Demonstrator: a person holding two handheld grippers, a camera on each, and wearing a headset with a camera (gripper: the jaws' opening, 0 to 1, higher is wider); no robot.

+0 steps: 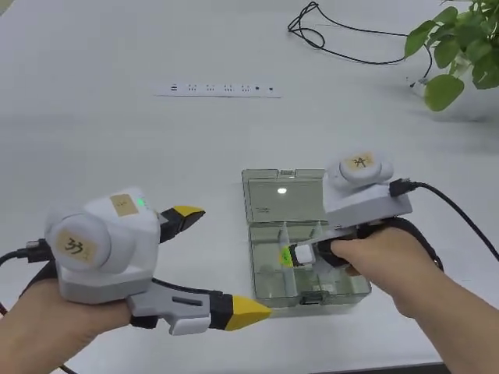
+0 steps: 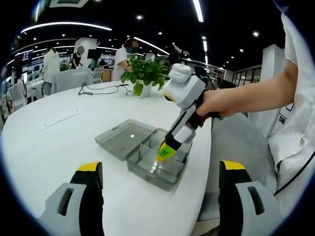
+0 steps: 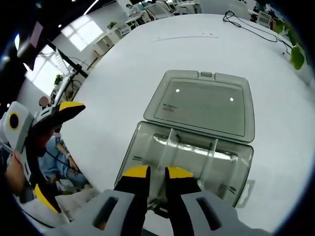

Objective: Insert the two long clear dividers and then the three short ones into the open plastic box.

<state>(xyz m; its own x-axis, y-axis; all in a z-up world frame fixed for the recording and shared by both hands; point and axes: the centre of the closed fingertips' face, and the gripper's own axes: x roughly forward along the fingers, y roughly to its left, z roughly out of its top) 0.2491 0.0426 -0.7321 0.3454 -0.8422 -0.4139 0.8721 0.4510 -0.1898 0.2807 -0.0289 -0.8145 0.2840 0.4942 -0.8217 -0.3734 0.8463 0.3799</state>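
Note:
The open clear plastic box (image 1: 343, 290) lies on the white table, its lid (image 1: 269, 195) folded flat behind it. Clear dividers (image 3: 170, 142) stand inside the tray. My right gripper (image 1: 285, 257) reaches down into the tray's left part; in its own view the yellow-tipped jaws of the right gripper (image 3: 157, 173) stand almost together over a thin clear divider edge (image 3: 157, 194). My left gripper (image 1: 222, 261) hovers open to the left of the box with nothing between its jaws. From the left gripper view the box (image 2: 142, 164) and the right gripper (image 2: 166, 152) show ahead.
A white power strip (image 1: 216, 89) lies at the far middle of the table, and a black cable (image 1: 335, 39) loops at the back. A potted plant (image 1: 460, 47) stands at the back right. The table's front edge runs just below the box.

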